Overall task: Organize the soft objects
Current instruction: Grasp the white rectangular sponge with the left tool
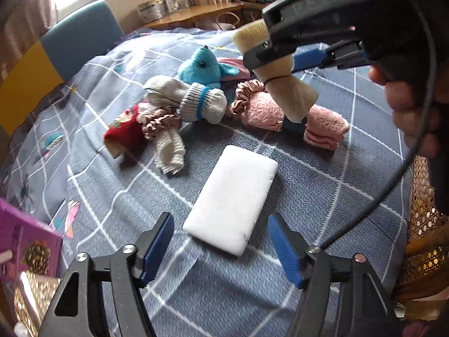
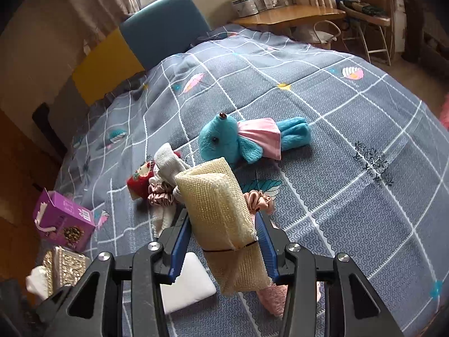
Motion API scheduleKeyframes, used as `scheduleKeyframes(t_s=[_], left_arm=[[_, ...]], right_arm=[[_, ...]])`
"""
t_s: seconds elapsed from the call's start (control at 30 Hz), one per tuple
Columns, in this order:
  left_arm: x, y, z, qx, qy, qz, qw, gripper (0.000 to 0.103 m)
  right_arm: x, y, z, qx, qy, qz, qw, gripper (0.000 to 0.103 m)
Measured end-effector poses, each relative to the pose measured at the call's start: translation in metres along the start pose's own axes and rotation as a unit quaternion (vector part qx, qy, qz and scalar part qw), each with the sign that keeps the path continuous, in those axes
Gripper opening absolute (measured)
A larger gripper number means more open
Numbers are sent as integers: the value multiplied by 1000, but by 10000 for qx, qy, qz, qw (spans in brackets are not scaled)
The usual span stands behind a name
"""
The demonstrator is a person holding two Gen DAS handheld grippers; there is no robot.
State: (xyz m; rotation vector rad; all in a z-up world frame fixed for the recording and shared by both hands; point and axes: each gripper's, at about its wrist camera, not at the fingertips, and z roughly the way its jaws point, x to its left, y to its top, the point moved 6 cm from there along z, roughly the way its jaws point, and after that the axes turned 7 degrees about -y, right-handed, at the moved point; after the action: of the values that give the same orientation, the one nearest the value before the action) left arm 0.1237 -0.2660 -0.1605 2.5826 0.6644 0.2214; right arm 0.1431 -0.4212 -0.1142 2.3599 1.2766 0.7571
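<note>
My right gripper (image 2: 221, 244) is shut on a cream mesh roll (image 2: 216, 210) and holds it above the bed; the gripper (image 1: 280, 59) and the roll (image 1: 291, 95) also show in the left wrist view. My left gripper (image 1: 220, 250) is open and empty, just in front of a white foam block (image 1: 233, 199) on the quilt. Behind lie a blue plush elephant (image 1: 202, 67), a white sock with blue bands (image 1: 196, 98), a red sock (image 1: 123, 132), pink scrunchies (image 1: 160, 120) and folded pink towels (image 1: 325, 126).
The grey checked quilt (image 2: 350, 112) covers the bed. A purple box (image 2: 61, 219) and a gold patterned box (image 2: 67, 266) sit at the left edge. A wicker basket (image 1: 426, 252) stands at the right. A blue and yellow headboard (image 2: 157, 31) and a wooden desk (image 2: 291, 14) lie beyond.
</note>
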Motion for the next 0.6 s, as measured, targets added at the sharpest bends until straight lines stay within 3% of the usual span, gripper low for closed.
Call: scheduleKeyframes(t_s=[0.17, 0.37, 0.43, 0.6], left_arm=[[-6, 13, 17, 135, -112, 305, 9994, 82], [-4, 19, 42, 408, -238, 316, 9984, 81], [-3, 17, 45, 423, -345, 148, 9984, 63], [3, 12, 34, 243, -449, -184, 9985, 57]], right_arm=[[0, 0, 1, 28, 66, 61, 10000, 47], [-2, 1, 2, 71, 83, 127, 9999, 47], [-3, 1, 2, 58, 35, 115, 9999, 47], [-1, 1, 3, 34, 18, 48, 10000, 47]])
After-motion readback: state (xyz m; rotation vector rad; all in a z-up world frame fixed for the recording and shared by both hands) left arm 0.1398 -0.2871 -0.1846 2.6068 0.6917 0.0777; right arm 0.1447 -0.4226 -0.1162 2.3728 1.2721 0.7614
